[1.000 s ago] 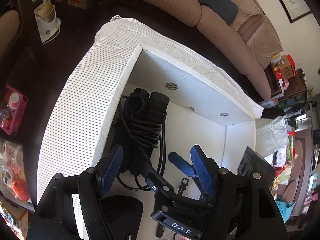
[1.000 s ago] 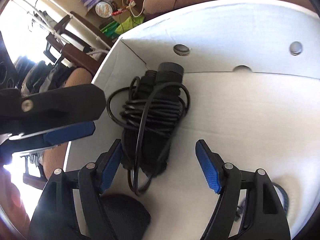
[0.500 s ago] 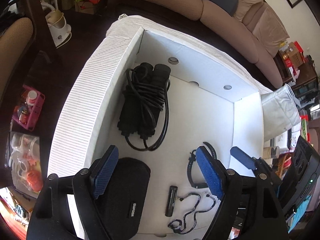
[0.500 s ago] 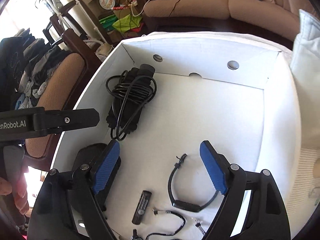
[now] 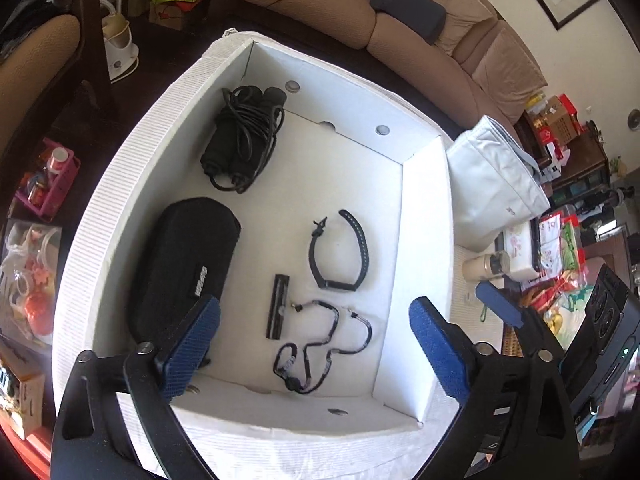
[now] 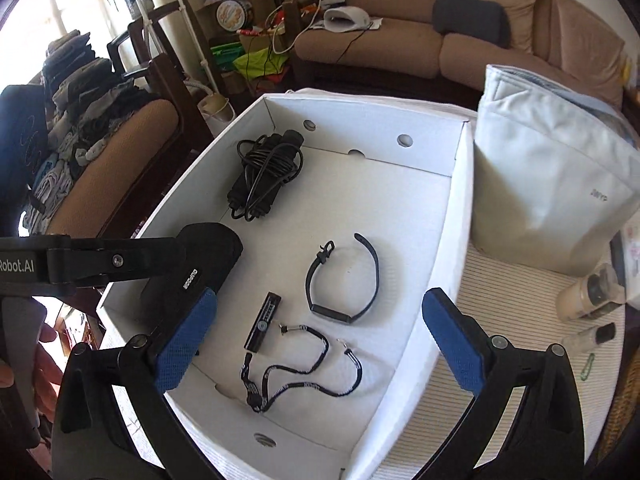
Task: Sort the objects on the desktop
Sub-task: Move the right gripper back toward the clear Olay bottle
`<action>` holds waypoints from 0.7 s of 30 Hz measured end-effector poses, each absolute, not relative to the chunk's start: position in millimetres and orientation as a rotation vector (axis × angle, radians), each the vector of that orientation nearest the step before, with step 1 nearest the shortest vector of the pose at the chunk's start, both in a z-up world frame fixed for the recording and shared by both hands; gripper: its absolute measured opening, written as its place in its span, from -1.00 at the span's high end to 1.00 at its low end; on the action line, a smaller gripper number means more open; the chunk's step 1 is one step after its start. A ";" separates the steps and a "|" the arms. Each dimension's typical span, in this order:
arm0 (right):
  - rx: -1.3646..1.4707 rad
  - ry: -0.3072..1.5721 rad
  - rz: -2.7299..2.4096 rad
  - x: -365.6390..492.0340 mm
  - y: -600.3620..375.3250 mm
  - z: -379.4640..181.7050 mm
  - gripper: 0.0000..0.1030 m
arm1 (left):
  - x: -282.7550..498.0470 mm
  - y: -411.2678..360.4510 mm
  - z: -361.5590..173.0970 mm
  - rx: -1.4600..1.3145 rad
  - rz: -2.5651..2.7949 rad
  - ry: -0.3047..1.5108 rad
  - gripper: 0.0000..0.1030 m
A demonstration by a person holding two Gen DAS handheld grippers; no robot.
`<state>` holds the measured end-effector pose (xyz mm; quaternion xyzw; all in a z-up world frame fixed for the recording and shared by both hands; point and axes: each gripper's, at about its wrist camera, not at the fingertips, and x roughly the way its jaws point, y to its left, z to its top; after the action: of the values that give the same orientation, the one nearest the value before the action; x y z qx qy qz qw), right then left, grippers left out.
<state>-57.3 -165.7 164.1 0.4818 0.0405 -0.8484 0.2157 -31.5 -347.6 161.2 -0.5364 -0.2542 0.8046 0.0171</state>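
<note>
Above the white box (image 5: pixel 424 240), I am hovering both hand-held grippers, released and empty.

At 11 o'clock inside the box, the cord-wrapped black adapter (image 5: pixel 244 140) is lying by the far-left corner; at 9 o'clock the black zip case (image 5: pixel 180 264) is resting against the left wall. I am seeing the wristband (image 6: pixel 344 276) near centre, the slim black stick (image 6: pixel 264 320) just beside it, and the lanyard (image 6: pixel 300 372) at 6 o'clock. The left hand-held gripper (image 5: pixel 316 352) and right hand-held gripper (image 6: pixel 320 344) are gaping wide. At 2 o'clock a white pouch (image 6: pixel 552 192) is standing on the tabletop (image 6: pixel 500 400).
</note>
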 end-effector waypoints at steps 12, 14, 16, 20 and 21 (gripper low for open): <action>1.300 0.080 -2.413 6.8 -57.7 177.4 -1.00 | 25.3 -238.4 187.7 -1.532 2.540 -0.564 -1.00; 1.298 0.074 -2.440 14.2 -27.2 174.8 -1.00 | 25.7 -209.5 189.3 -1.511 2.532 -0.496 -1.00; 1.297 0.060 -2.477 19.7 8.2 171.2 -1.00 | 25.1 -178.6 191.2 -1.479 2.535 -0.406 -1.00; 1.300 0.015 -2.557 22.3 83.4 158.8 -1.00 | 17.3 -121.2 190.3 -1.402 2.528 -0.298 -1.00; 1.305 -0.002 -2.574 21.0 101.4 154.7 -1.00 | 13.5 -109.5 188.0 -1.383 2.515 -0.307 -1.00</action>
<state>21.0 101.4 154.7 0.4485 -0.0008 -0.8846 0.1276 13.5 -109.5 188.0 -0.4752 -0.1054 0.8642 0.1274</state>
